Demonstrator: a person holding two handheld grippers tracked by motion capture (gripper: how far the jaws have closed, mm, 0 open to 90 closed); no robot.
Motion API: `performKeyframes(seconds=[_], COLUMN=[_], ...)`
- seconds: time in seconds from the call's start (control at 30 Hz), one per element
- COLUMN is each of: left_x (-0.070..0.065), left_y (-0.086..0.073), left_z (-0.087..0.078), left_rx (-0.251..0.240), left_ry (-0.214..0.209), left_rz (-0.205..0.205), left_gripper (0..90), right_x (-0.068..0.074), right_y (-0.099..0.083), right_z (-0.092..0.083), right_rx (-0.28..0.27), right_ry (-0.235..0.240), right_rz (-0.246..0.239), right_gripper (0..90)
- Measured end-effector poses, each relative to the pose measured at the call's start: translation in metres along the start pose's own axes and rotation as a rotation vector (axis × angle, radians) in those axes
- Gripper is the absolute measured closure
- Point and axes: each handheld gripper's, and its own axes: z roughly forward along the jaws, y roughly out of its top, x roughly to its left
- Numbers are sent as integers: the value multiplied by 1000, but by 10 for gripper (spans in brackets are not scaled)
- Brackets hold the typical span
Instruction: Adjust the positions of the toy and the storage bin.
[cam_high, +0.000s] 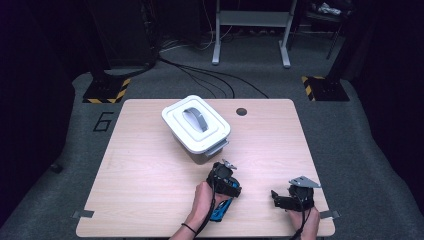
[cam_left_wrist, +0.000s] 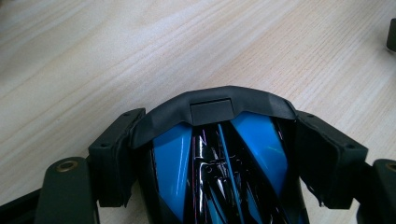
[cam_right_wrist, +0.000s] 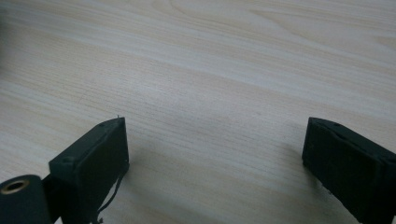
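Light wooden worktop (cam_high: 150, 170) on grey carpet (cam_high: 370, 150); black cables (cam_high: 210, 75) cross floor; hazard-striped stand bases (cam_high: 106, 91); grey frame legs (cam_high: 252, 30) behind; surroundings dark.

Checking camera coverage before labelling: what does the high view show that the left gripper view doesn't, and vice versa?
High view alone: a white lidded container with a grey handle at the table's far middle, the person's left hand, the right gripper and the dark floor with cables. Left gripper view alone: a close look at the blue-and-black object, its black front edge sitting between that gripper's two jaws. Both: the light wooden table, the left gripper and the blue object.
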Motion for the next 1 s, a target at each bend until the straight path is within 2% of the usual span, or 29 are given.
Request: performKeyframes(seconds=[0.1,0.17,0.3,0.43,0.57,0.6,0.63,0.67,0.7,1.0], left_x=[-2,-4,-4,-2,2,2,3,3,5,11], left_y=[-1,-2,-4,-9,-18,-18,-22,-22,-26,-45], left_z=[-1,-5,-18,-33,-47,-47,-54,-54,-62,-101], left_rx=[-23,-52,-100,-159,-223,-223,-252,-252,-277,-379], left_ry=[-3,-3,-8,-20,-40,-40,-44,-44,-53,-37], left_rz=[0,19,57,68,68,68,66,66,64,53], left_gripper=[239,241,243,245,246,246,247,246,247,250], right_x=[-1,-1,-1,-1,-1,0,0,0,0,0], right_y=[0,0,0,0,0,0,0,0,0,0], right_z=[0,0,0,0,0,0,0,0,0,0], right_rx=[-2,-3,-4,-3,-2,-2,-5,-5,0,2], right_ry=[3,5,4,3,2,0,0,0,-1,-6], right_rz=[5,6,8,6,6,6,5,5,0,-5], right_gripper=[67,69,71,72,74,74,74,74,74,75])
